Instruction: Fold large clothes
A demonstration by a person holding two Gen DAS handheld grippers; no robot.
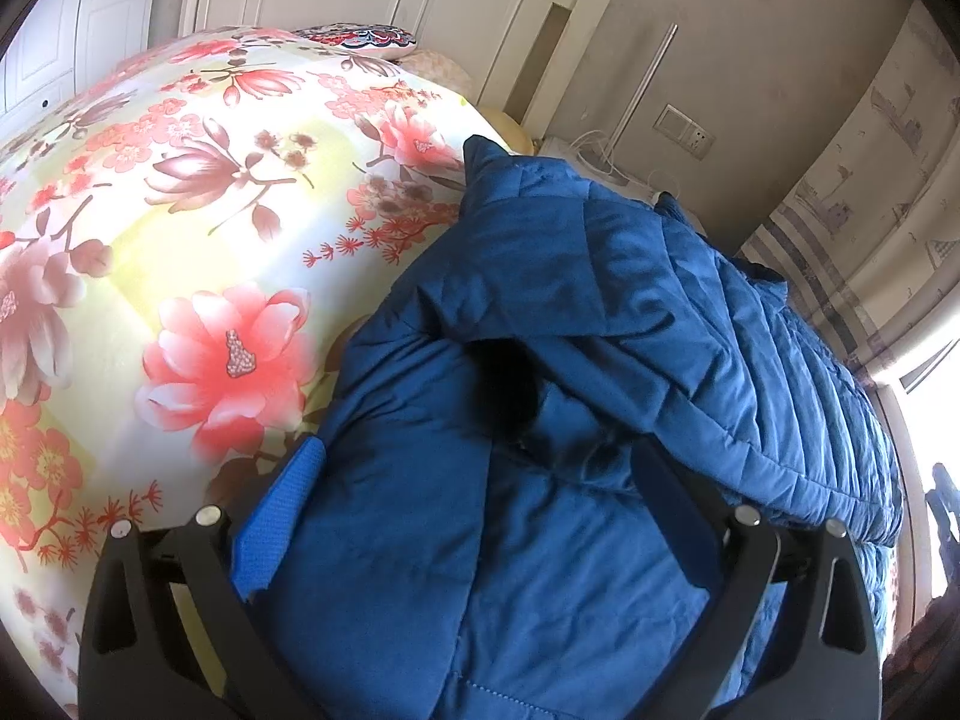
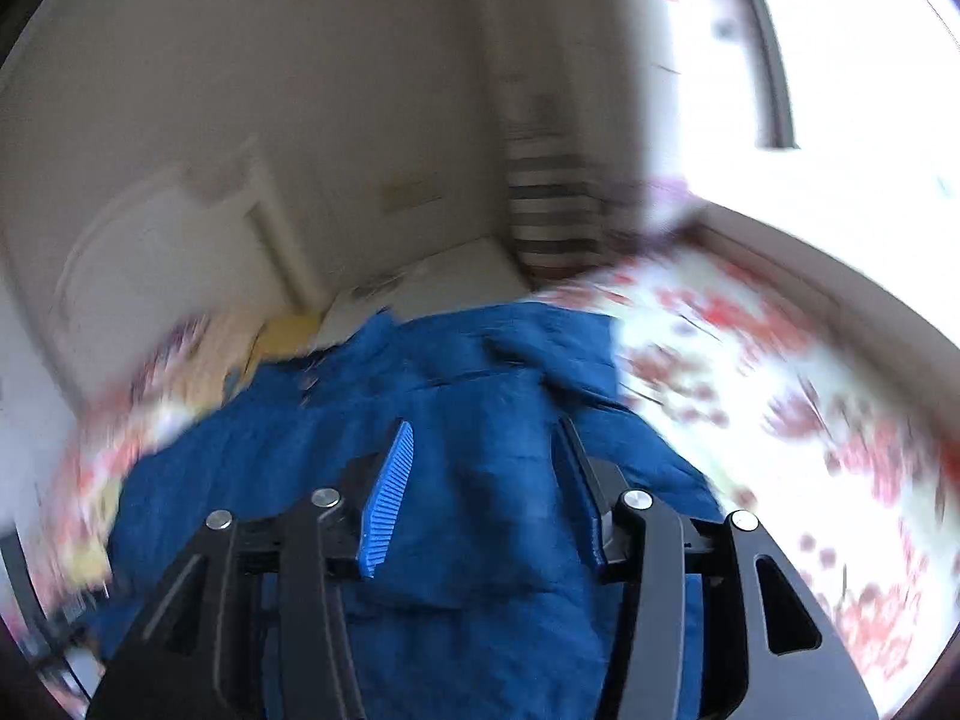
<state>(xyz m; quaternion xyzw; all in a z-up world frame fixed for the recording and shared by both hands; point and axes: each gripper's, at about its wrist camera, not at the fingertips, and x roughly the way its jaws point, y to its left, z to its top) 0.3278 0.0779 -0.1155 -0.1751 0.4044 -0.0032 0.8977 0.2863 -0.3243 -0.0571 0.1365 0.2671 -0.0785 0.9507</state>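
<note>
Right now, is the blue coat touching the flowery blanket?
Touching. In the left wrist view the blue coat lies directly on the flowery blanket, no gap.

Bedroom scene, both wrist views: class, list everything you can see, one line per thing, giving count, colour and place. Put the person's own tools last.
Quilted jacket: one, dark blue, heaped on the bed's right side, partly folded over.
Bedspread: one, cream and yellow with red and pink flowers, covering the bed.
Patterned pillow: one, red, white and dark, at the bed's head.
Headboard: one, white, behind the pillow.
Wall sockets: one panel, beige, on the wall right of the headboard.
Curtain: one, pale with grey stripes, beside the window.
Left gripper: one, black with blue pads, jacket fabric bunched between its fingers.
Right gripper: one, black with blue pads, above the jacket; picture blurred.
</note>
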